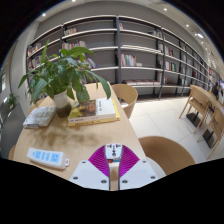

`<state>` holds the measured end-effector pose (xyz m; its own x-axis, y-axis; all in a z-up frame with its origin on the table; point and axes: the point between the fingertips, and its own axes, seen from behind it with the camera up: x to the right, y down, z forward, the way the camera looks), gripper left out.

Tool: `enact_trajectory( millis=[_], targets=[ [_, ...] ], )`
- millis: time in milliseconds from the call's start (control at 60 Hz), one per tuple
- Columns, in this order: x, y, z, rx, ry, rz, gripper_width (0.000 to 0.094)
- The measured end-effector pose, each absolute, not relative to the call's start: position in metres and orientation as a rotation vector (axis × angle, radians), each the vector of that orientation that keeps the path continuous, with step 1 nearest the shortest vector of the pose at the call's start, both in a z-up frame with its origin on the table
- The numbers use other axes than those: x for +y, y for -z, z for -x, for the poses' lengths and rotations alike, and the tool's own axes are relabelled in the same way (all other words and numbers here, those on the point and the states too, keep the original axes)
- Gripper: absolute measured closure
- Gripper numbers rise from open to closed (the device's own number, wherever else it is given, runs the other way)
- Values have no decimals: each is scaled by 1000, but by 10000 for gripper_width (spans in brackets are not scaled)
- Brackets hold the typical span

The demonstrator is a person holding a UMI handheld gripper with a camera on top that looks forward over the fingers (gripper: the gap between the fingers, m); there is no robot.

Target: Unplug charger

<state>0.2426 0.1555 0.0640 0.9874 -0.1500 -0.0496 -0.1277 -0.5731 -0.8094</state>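
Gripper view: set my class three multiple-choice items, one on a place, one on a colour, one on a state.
1. Where does the white rectangular power strip lie?
A on the wooden table, left of the jaws
B on a shelf
C on a chair

2. What colour are the pads of the gripper?
A green
B magenta
C yellow

3. The small white charger is:
A plugged into the strip
B lying on the floor
C gripped between the jaws

Key:
1. A, it rests on the tabletop.
2. B, both inner faces show magenta.
3. C, both pads press its sides, apart from the strip.
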Motion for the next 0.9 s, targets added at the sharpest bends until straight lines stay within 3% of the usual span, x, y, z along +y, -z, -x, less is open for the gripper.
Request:
enact_trajectory(
  millis=[33,233,383,417,433,467,483,533,783,900],
  targets=[
    [154,-47,-241,182,24,2195,840],
    [148,-20,-233,150,-48,2205,806],
    [153,-20,-228,167,-81,2196,674],
    [150,-15,-228,177,-80,2221,571],
    [149,-14,-230,181,-69,2233,433],
    [148,-14,-234,182,-41,2234,261],
    [149,-18,-236,180,-25,2226,189],
    [153,-35,-240,152,18,2191,148],
    [120,-179,-198,124,-24,1998,160],
    [68,-212,-158,122,-55,1976,156]
  ],
)
